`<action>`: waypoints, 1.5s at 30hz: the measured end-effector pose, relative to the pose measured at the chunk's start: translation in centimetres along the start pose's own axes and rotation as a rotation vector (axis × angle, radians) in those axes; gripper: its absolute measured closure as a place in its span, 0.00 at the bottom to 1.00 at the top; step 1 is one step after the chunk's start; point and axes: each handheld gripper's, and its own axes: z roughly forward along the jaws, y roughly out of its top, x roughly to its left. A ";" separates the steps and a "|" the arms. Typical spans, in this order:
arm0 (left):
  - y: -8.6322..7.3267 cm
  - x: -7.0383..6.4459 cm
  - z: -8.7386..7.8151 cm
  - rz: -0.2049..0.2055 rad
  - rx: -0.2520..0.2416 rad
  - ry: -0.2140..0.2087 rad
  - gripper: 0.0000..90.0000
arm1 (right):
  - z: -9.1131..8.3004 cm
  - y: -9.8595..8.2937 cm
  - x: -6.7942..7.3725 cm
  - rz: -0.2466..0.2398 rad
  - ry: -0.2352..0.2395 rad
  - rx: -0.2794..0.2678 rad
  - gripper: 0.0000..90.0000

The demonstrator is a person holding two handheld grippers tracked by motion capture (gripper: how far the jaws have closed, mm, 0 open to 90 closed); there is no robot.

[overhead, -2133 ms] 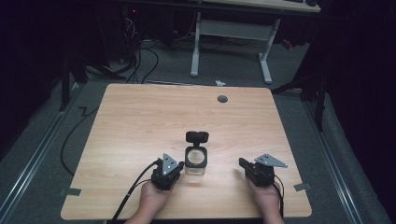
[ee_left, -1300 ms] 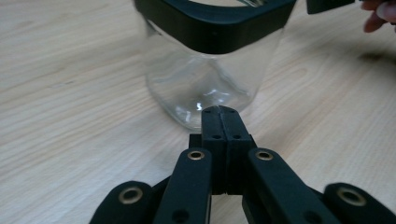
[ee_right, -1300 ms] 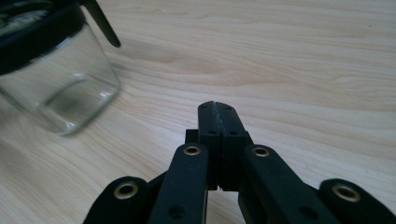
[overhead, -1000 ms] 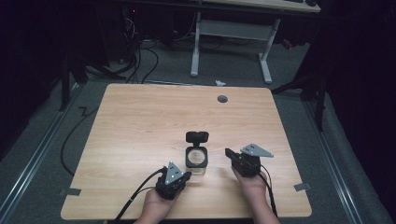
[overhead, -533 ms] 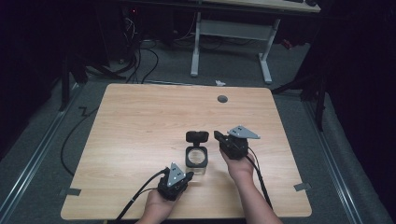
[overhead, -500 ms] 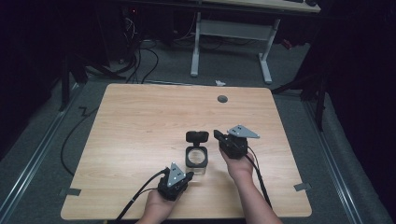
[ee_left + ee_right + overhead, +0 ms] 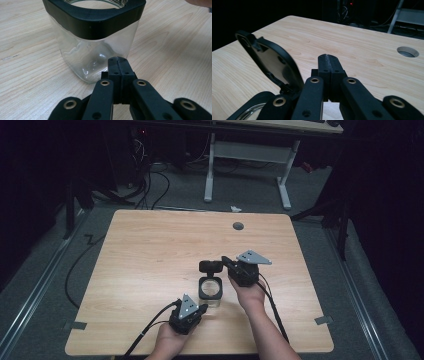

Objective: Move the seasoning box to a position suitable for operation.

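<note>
A clear square jar (image 7: 211,290) with a black rim stands near the table's front middle. Its hinged black lid (image 7: 210,266) is flipped up at the far side. In the left gripper view the jar (image 7: 95,50) is just ahead of my left gripper (image 7: 119,61), which is shut and empty. From above, the left gripper (image 7: 201,309) lies at the jar's near-left corner. My right gripper (image 7: 226,261) is shut and empty, its tips right beside the lid. In the right gripper view the upright lid (image 7: 272,62) stands left of the right gripper (image 7: 329,58).
A round cable hole (image 7: 238,226) sits near the table's far edge, also seen as the cable hole (image 7: 407,51). Tape strips (image 7: 323,320) mark the front corners. A white desk frame (image 7: 250,155) and floor cables lie beyond the table.
My right gripper has moved from the front right in to the raised lid. The left gripper has drawn back toward the front edge, near the jar's corner.
</note>
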 end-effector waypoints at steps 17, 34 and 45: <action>0.0 0.0 0.1 0.002 -0.004 0.007 1.00 | -1.0 -0.8 1.0 -0.033 0.023 -0.004 1.00; 1.1 0.8 -1.9 0.012 -0.020 0.016 1.00 | -6.3 -6.0 -0.9 -0.002 -0.050 0.015 0.99; 5.6 8.4 -5.5 0.012 -0.117 0.210 0.88 | -9.3 -8.9 -5.9 0.085 -0.177 0.047 0.91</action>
